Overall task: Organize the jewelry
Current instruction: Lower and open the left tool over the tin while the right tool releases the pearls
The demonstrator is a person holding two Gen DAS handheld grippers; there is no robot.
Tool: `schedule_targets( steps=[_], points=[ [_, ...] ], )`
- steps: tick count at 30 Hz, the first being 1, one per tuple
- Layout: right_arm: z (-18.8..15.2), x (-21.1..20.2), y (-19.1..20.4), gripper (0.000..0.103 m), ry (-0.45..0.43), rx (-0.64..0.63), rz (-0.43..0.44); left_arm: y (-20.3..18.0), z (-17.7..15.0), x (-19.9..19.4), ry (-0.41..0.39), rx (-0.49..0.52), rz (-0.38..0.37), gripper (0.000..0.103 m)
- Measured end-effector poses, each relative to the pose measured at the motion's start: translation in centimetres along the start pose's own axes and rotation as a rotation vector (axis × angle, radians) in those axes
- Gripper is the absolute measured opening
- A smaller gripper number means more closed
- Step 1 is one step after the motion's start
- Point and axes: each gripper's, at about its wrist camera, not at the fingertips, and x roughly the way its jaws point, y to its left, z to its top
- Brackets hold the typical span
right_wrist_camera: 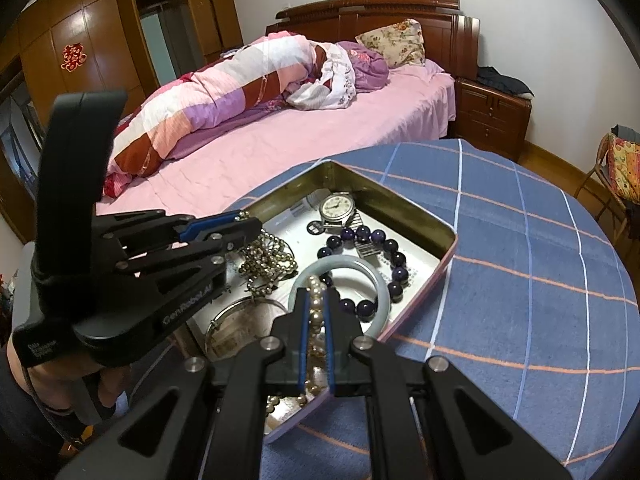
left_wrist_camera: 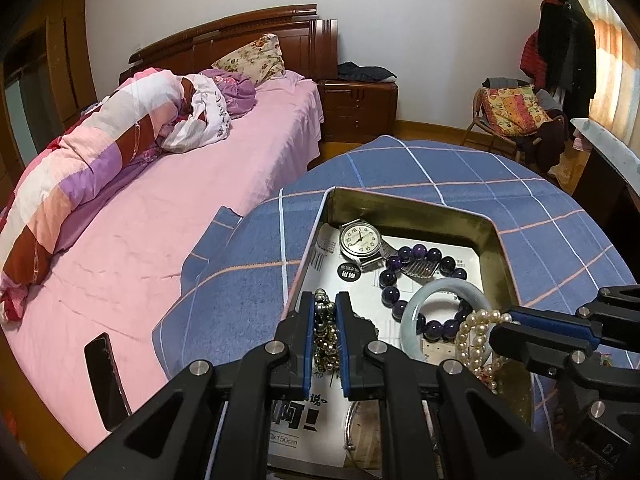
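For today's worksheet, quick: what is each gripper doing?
Left gripper: shut on the metallic bead chain.
Right gripper: shut on the pearl strand.

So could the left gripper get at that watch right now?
Probably not yet. The left gripper is shut on a dark bead necklace, so its jaws are taken. The watch itself lies uncovered at the far end of the tin, with nothing over it.
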Motion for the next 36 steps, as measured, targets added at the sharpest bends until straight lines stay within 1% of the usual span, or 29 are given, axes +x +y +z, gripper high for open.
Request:
schedule_targets(
  steps=[36],
  points=[
    [-0.26,0.77,-0.31,0.010,0.012,-0.008,-0.016,0.41,-0.66,0.72,0.022,-0.005,0.002,0.010]
  ],
)
